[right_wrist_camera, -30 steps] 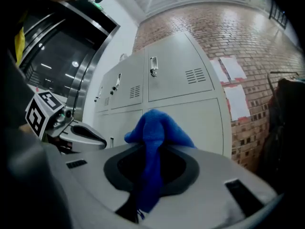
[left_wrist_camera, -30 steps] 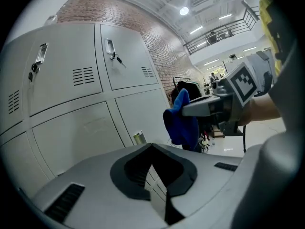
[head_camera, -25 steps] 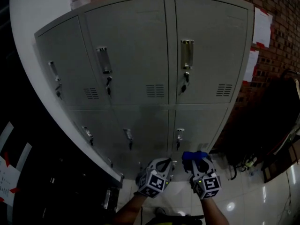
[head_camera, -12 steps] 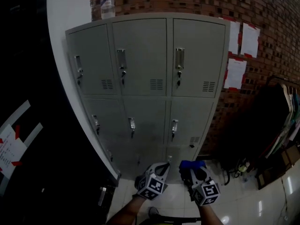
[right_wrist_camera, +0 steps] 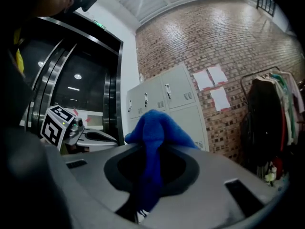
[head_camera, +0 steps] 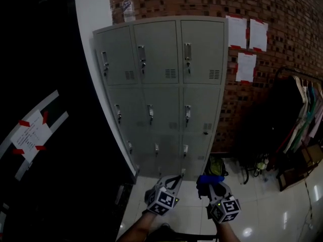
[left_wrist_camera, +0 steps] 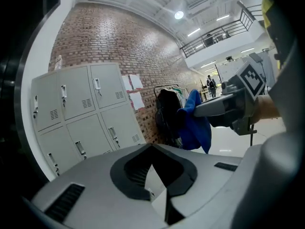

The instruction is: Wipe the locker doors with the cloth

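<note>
The grey lockers (head_camera: pixel 161 89) stand against a brick wall, some way ahead of both grippers. My right gripper (head_camera: pixel 210 184) is shut on a blue cloth (head_camera: pixel 209 179), which bunches over its jaw tips and hangs down between them (right_wrist_camera: pixel 155 142). My left gripper (head_camera: pixel 176 179) is held low beside it, jaws closed together with nothing in them (left_wrist_camera: pixel 159 197). The left gripper view shows the right gripper (left_wrist_camera: pixel 200 109) with the cloth (left_wrist_camera: pixel 195 128) hanging from it, and the lockers (left_wrist_camera: pixel 81 113) behind. Neither gripper touches the lockers.
A water bottle (head_camera: pixel 128 8) stands on top of the lockers. Paper sheets (head_camera: pixel 246 39) are taped to the brick wall at the right. A clothes rack (head_camera: pixel 298 115) and bags (head_camera: pixel 217 166) sit right of the lockers. A dark glass wall runs along the left. The floor is glossy white tile.
The lockers have drawn away and look smaller, now seen whole from top to floor. Both grippers keep their places low in view, the cloth still held.
</note>
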`<state>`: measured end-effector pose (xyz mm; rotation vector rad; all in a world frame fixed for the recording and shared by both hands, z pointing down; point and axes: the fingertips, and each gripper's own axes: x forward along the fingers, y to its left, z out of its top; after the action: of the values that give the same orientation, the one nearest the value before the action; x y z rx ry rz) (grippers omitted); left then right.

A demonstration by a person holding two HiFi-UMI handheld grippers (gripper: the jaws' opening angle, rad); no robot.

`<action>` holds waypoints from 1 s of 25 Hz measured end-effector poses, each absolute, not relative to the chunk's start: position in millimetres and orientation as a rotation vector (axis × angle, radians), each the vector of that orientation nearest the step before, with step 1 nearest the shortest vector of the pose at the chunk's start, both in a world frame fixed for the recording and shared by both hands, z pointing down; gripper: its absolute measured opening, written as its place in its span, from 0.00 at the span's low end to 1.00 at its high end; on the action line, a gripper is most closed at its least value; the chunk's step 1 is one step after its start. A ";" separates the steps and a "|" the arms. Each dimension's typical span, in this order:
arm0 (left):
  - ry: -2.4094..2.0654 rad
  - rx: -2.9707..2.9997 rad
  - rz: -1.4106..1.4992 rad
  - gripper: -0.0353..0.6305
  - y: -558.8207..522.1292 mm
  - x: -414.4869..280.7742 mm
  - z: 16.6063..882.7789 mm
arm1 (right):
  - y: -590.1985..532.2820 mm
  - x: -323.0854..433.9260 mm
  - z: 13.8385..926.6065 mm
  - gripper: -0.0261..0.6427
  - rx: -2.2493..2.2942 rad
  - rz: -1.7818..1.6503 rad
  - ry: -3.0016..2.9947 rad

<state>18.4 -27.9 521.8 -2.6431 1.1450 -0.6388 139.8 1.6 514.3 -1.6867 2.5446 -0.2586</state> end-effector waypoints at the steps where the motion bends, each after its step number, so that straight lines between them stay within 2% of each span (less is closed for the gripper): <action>1: 1.134 -2.647 -0.640 0.06 -15.2 17.6 521.7 | 13.8 138.9 515.0 0.14 -1.695 -0.270 2.533; 8: 1.042 -2.640 -0.590 0.06 46.4 -1.5 500.8 | 76.0 114.5 503.2 0.14 -1.751 -0.250 2.479; 16: 1.100 -2.644 -0.623 0.06 91.5 -94.8 510.0 | 118.6 33.3 492.7 0.14 -1.705 -0.309 2.475; 25: 1.039 -2.654 -0.642 0.06 123.5 -141.8 520.4 | 155.6 -8.2 506.2 0.14 -1.765 -0.323 2.436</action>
<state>-141.8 123.5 520.4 -2.6536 1.0386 -0.6419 -8.2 155.6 506.2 -1.7646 2.4364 -0.3231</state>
